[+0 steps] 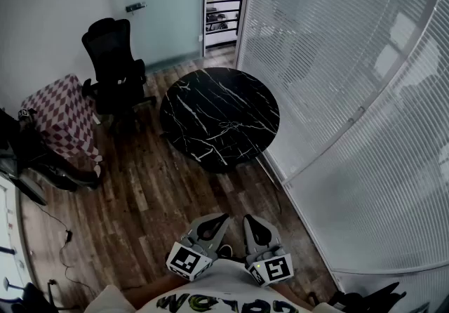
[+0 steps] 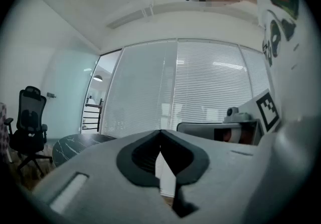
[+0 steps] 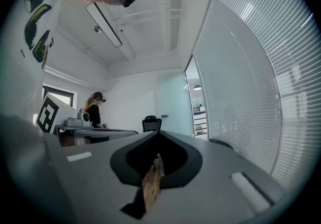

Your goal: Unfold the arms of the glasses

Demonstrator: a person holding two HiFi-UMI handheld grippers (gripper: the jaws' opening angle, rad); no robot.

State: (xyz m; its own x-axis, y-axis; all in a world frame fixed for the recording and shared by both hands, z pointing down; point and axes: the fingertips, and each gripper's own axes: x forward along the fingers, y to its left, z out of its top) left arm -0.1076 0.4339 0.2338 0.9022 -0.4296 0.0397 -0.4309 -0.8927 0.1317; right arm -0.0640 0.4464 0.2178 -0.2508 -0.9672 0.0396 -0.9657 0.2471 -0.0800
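I cannot make out any glasses in these views. The round black marble table (image 1: 219,116) stands a few steps ahead on the wooden floor, and its top is too far off to show small items. Both grippers are held close to the person's chest at the bottom of the head view. My left gripper (image 1: 220,220) is shut with nothing in it, and its jaws meet tip to tip in the left gripper view (image 2: 160,133). My right gripper (image 1: 247,220) is likewise shut and empty (image 3: 159,133). They sit side by side, pointing level toward the table.
A black office chair (image 1: 112,66) stands left of the table, and a checkered cloth-covered block (image 1: 59,118) is further left. A curved glass wall with blinds (image 1: 351,94) runs along the right. A frosted door (image 1: 165,3) is behind. Another person (image 3: 95,110) stands by a desk.
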